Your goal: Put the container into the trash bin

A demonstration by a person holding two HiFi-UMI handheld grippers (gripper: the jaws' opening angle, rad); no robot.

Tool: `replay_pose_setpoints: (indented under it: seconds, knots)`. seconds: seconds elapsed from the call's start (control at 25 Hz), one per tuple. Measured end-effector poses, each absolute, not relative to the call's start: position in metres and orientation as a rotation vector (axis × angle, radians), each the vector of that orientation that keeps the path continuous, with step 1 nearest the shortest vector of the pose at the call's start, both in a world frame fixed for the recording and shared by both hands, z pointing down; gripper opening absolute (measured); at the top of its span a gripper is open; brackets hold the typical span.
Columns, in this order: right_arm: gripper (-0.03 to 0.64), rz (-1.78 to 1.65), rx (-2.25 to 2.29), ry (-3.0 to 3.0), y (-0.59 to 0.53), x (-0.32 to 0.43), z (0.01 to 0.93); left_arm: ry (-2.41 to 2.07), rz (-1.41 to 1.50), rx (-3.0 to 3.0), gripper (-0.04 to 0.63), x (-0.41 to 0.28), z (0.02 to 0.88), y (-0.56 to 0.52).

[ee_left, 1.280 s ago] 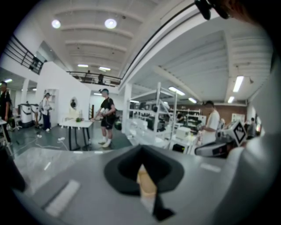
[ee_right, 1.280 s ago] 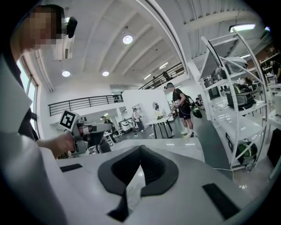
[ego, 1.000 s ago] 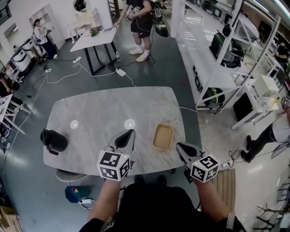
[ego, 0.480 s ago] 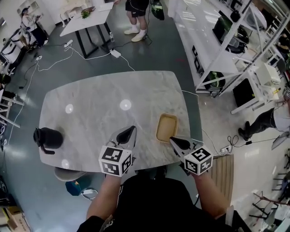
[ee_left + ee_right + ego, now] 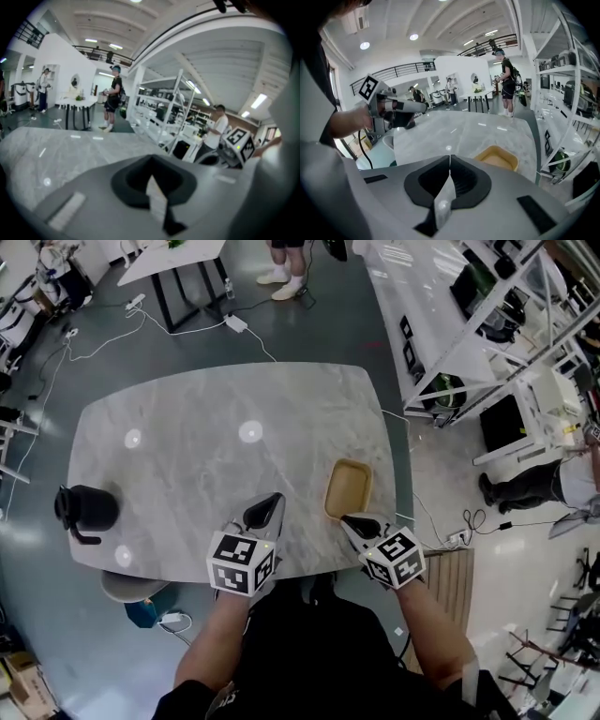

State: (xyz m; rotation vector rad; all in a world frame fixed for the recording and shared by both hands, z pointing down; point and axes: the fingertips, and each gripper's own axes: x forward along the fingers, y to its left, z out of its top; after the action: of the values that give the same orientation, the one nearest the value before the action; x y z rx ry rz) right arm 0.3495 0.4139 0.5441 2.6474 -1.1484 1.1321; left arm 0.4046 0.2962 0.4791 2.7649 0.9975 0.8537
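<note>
The container [image 5: 348,489] is placed on the surface [image 5: 216,456], near its right edge. A jug [image 5: 84,510] is set at the left end, well apart. The left claw [image 5: 270,501] and the right claw [image 5: 348,519] are held over the near edge, the right one just before the container. Shelves [image 5: 450,343] are found right of the surface.

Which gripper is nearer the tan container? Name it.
The right gripper, its shut tip close by the near rim of the tan container; the left gripper sits farther off to the left.
</note>
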Motion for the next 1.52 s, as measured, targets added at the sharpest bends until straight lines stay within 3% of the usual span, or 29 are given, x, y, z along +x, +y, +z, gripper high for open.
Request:
replay_pose_setpoints:
  seconds: [0.12, 0.2, 0.48, 0.84, 0.96, 1.04, 1.52]
  knots:
    - [0.092, 1.191, 2.555, -1.126, 0.415, 0.345, 0.567, 0.989, 0.873, 2.753, 0.008, 0.399, 0.487, 0.294]
    - [0.122, 1.229, 2.488, -1.116, 0.417, 0.342, 0.584, 0.986, 0.888, 2.74, 0.009, 0.394, 0.493, 0.295]
    - [0.167, 1.26, 2.161, -1.129, 0.416, 0.337, 0.636, 0.937, 0.925, 2.725, 0.009, 0.388, 0.508, 0.281]
    - [0.136, 1.299, 1.96, -1.086, 0.423, 0.337, 0.673, 0.876, 0.943, 2.72, 0.009, 0.386, 0.513, 0.271]
    - [0.035, 1.236, 1.942, -1.051, 0.423, 0.34, 0.674, 0.861, 0.94, 2.724, 0.009, 0.384, 0.512, 0.269]
    - [0.017, 1.2, 1.948, -1.046, 0.42, 0.34, 0.671, 0.853, 0.934, 2.727, 0.009, 0.383, 0.51, 0.268]
    - [0.009, 1.019, 2.176, -1.053, 0.438, 0.328, 0.6, 0.773, 0.869, 2.773, 0.009, 0.378, 0.48, 0.272]
